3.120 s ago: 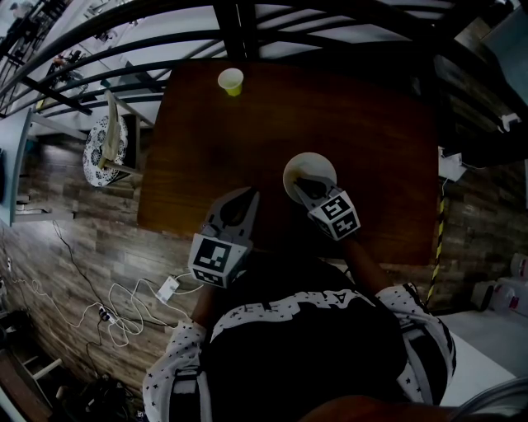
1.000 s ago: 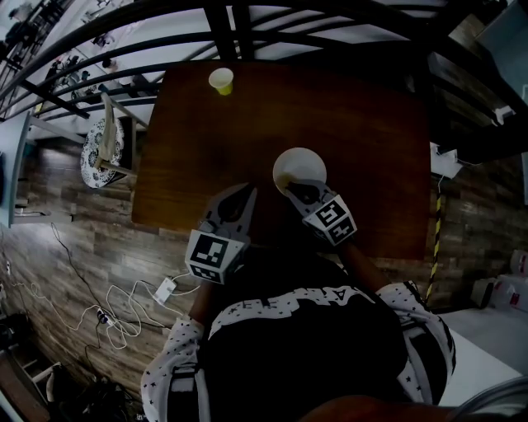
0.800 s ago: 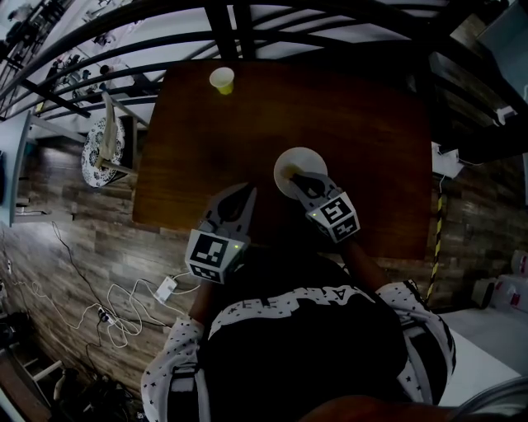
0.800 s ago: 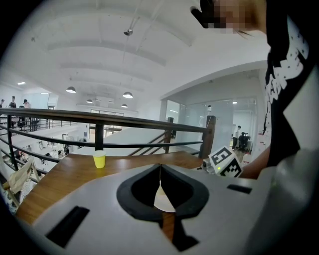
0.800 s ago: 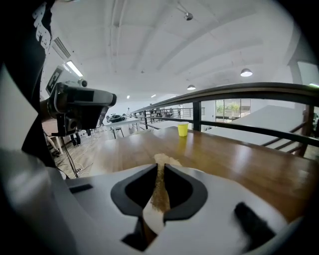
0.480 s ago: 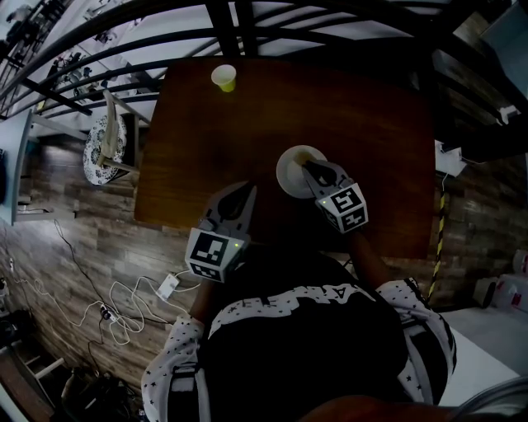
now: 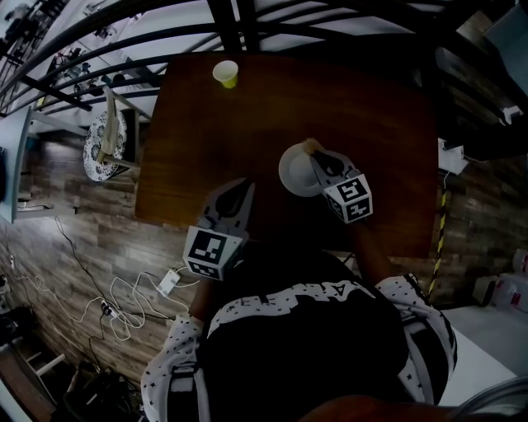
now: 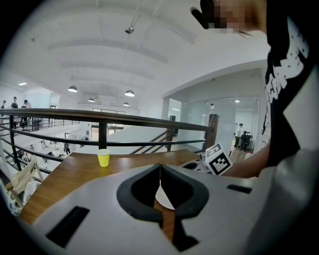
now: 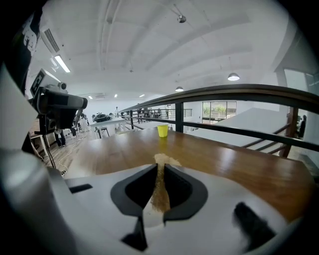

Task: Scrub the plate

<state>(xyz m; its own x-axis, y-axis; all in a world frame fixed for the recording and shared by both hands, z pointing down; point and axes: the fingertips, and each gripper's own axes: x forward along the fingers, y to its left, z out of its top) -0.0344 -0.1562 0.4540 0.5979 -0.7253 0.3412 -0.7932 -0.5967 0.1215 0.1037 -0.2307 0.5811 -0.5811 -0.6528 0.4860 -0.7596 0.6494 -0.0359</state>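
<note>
In the head view a white plate point(image 7: 295, 175) lies on the brown wooden table point(image 7: 371, 107), just ahead of the person. My right gripper point(image 7: 314, 155) reaches over the plate's far right rim, shut on a tan scrubbing pad point(image 7: 309, 147). In the right gripper view the pad point(image 9: 160, 185) is pinched between the closed jaws of that gripper point(image 9: 160, 168), and a strip of plate point(image 9: 148, 216) shows below. My left gripper point(image 7: 240, 186) hovers left of the plate, apart from it. Seen in its own view, the left gripper point(image 8: 160, 167) is shut and empty, with the plate point(image 8: 165, 198) behind the gap.
A yellow paper cup point(image 7: 225, 73) stands near the table's far edge, also seen as a cup point(image 8: 103, 158) and a cup point(image 9: 162, 130). A black railing point(image 7: 247, 25) runs behind the table. Below left are a chair point(image 7: 106, 144) and floor cables point(image 7: 124, 297). A camera rig point(image 9: 59, 105) stands left.
My right gripper has slid the scrubbing pad across the plate, from its near edge to its far right rim. The left gripper has stayed where it was.
</note>
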